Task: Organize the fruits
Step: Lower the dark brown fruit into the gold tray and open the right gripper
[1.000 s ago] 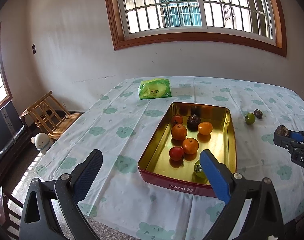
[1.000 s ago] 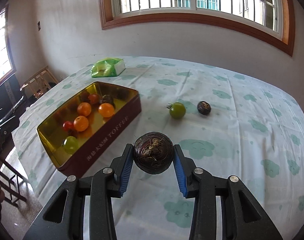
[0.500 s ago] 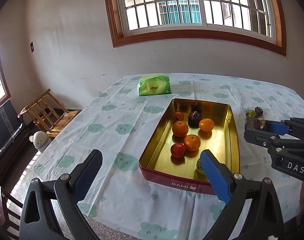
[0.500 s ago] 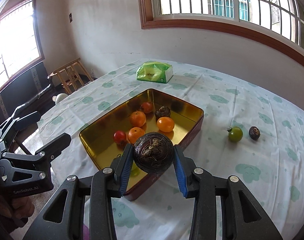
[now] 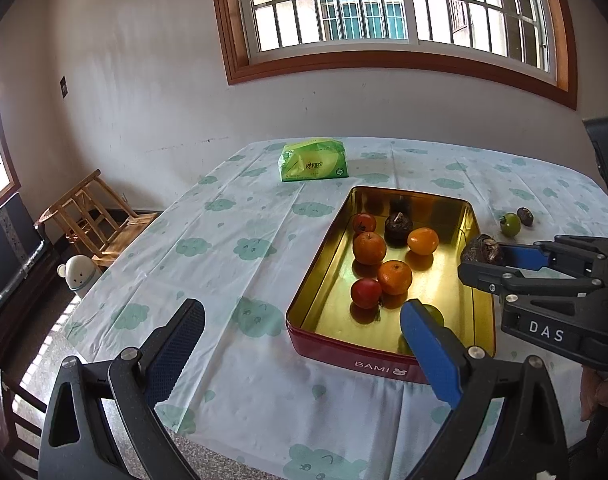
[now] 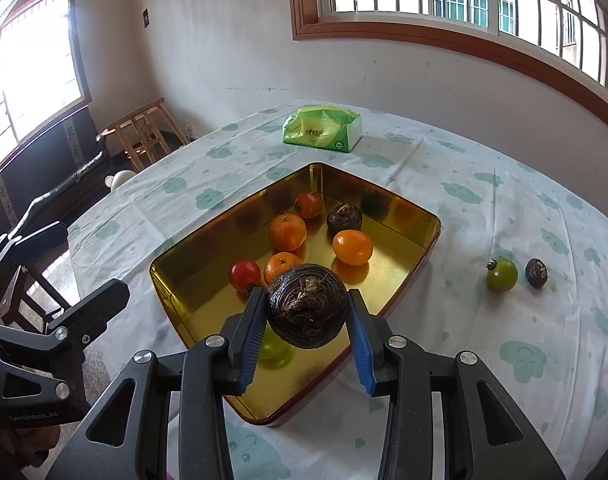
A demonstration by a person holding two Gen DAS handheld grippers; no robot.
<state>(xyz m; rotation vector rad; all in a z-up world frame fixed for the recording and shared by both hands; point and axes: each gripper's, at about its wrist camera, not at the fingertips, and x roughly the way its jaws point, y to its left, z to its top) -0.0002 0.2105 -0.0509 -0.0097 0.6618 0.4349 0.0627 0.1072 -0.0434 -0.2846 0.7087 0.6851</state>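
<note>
One dark brown water chestnut (image 6: 307,311), round, ridged with fine rings and tufted with dry scraps at its crown, sits clamped between the blue pads (image 6: 251,332) of the right gripper (image 6: 306,334), held in the air above the near right rim of the tin (image 6: 399,292). In the left wrist view the same water chestnut (image 5: 481,249) shows at the tip of that right gripper (image 5: 488,254), over the tin's right wall (image 5: 485,312).

Inside the gold-lined, red-sided tin lie three oranges (image 6: 287,231), two red tomatoes (image 6: 244,274), a second dark chestnut (image 6: 344,219) and a green tomato (image 6: 275,350) partly hidden under the right gripper's fingers. The oranges and red tomatoes cluster near the middle; the chestnut lies toward the far end, just beside one orange.

Out on the cloud-patterned tablecloth (image 6: 503,208), right of the tin and apart from it, a green tomato with a stem (image 6: 501,275) sits just beside a small dark chestnut (image 6: 536,273).

At the near left of the table, the left gripper (image 5: 302,350) hangs with its fingers spread wide and nothing between them. A green tissue pack (image 6: 323,129) lies beyond the tin's far end. Wooden stools (image 5: 94,216) stand on the floor to the left.
</note>
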